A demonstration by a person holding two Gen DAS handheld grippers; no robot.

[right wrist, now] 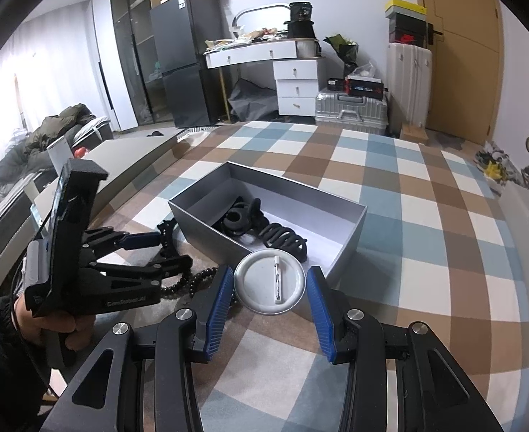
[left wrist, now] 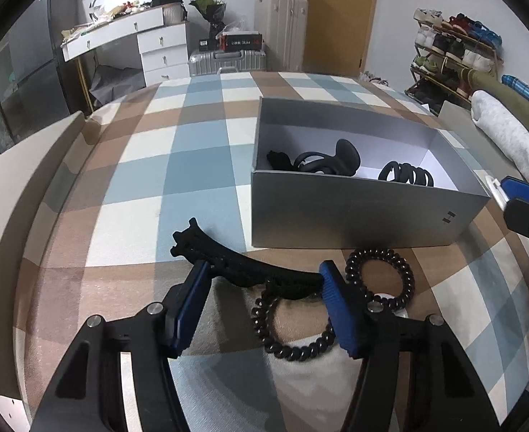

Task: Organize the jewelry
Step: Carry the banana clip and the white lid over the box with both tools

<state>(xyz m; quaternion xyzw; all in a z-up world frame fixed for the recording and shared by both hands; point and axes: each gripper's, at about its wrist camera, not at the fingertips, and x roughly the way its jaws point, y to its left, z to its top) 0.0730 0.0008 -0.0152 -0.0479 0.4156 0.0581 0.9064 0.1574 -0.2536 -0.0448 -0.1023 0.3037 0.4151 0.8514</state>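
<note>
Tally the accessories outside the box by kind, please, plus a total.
Hair clip: 1, between the left tongs
Spiral hair ties: 2, on the plaid cover
Round pin badge: 1, between the right tongs
Total: 4

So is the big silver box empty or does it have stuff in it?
Not empty. The silver box holds black hair ties and other black hair accessories.

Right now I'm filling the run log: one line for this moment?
left tongs: around black hair clip, grip unclear | right tongs: holding round pin badge | silver box: holds black hair ties | coil ties: outside box
</note>
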